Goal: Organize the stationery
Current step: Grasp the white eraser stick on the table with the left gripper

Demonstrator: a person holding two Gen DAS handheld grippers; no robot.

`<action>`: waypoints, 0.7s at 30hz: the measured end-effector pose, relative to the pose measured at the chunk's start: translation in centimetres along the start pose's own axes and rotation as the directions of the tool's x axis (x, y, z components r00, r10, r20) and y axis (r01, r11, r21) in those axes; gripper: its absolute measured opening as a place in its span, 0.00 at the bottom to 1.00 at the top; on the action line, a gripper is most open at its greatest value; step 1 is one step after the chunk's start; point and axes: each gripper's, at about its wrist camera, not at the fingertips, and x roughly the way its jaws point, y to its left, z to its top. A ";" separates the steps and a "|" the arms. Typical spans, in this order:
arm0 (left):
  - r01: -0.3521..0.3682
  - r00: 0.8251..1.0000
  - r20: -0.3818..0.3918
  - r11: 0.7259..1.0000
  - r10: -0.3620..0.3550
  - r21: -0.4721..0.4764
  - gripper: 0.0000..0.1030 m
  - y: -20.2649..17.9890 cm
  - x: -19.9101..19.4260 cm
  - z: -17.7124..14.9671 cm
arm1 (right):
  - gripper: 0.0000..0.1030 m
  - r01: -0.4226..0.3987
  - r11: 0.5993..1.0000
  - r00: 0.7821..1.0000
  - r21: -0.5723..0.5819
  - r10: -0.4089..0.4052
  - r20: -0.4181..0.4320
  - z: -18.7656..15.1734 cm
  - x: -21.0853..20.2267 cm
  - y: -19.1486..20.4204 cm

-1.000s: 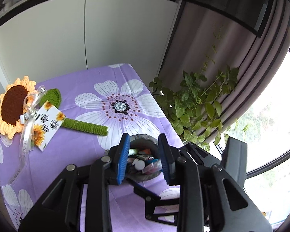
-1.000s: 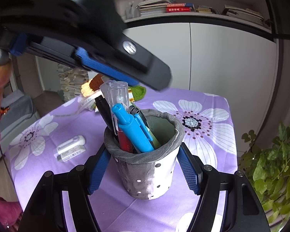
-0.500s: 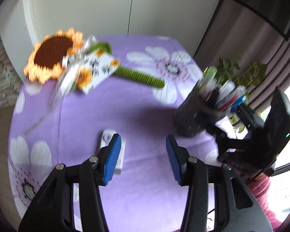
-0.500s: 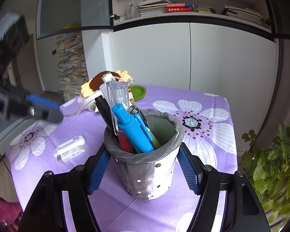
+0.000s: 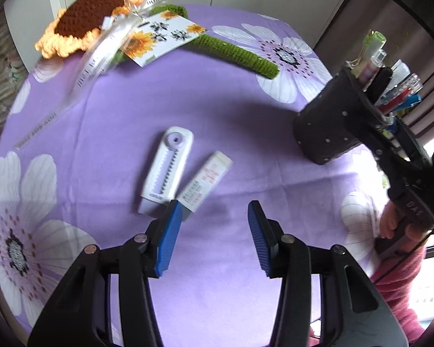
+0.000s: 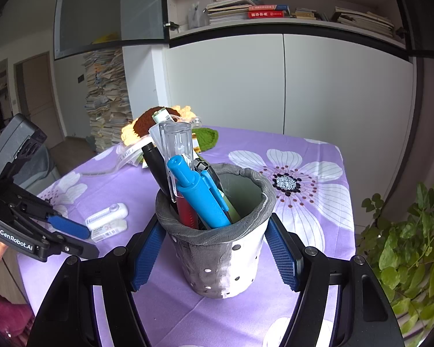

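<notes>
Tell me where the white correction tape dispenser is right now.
In the left wrist view, the white correction tape dispenser lies flat on the purple tablecloth, touching the white eraser, just ahead of the open left gripper.

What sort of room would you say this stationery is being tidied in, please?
Probably a home study or living room: a purple flower-print tablecloth covers the table, a wall shelf of stacked books sits above white cabinets, and a tall pile of papers stands by the doorway.

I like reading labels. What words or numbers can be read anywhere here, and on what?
"GenRobot.AI": on the left gripper, seen from the right wrist.
Sunflower card: characters too blurred.
Ribbon: print unreadable.
Two white stationery items: print too small.
Red book spine: characters illegible.
</notes>
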 end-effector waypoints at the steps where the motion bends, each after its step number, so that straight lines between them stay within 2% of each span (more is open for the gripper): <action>1: -0.020 1.000 0.006 1.000 0.020 0.006 0.44 0.1 0.1 0.1 | 0.69 0.000 1.000 1.000 0.000 0.000 0.000 0.0 0.0 0.0; 6: -0.046 0.999 0.020 0.999 0.045 0.027 0.44 0.2 0.6 0.6 | 0.69 0.000 1.000 1.000 -0.001 0.000 0.000 0.0 0.0 0.0; 9: -0.060 0.997 0.056 0.992 0.054 0.109 0.45 -1.0 0.4 0.8 | 0.69 0.000 1.000 1.000 0.000 0.000 0.000 0.0 0.0 0.0; 12: -0.077 0.995 0.070 0.975 0.064 0.210 0.45 -2.4 0.7 1.0 | 0.69 0.000 1.000 1.000 0.000 0.000 0.000 0.0 0.0 0.0; 17: -0.049 0.999 0.022 0.957 0.044 0.287 0.45 -3.2 1.2 1.1 | 0.69 0.000 1.000 1.000 0.001 0.000 0.000 0.0 0.0 0.0; 21: 0.025 0.998 -0.063 0.941 -0.004 0.336 0.48 -2.9 1.2 1.4 | 0.69 -0.002 1.000 1.000 0.001 0.002 0.000 0.0 0.0 0.0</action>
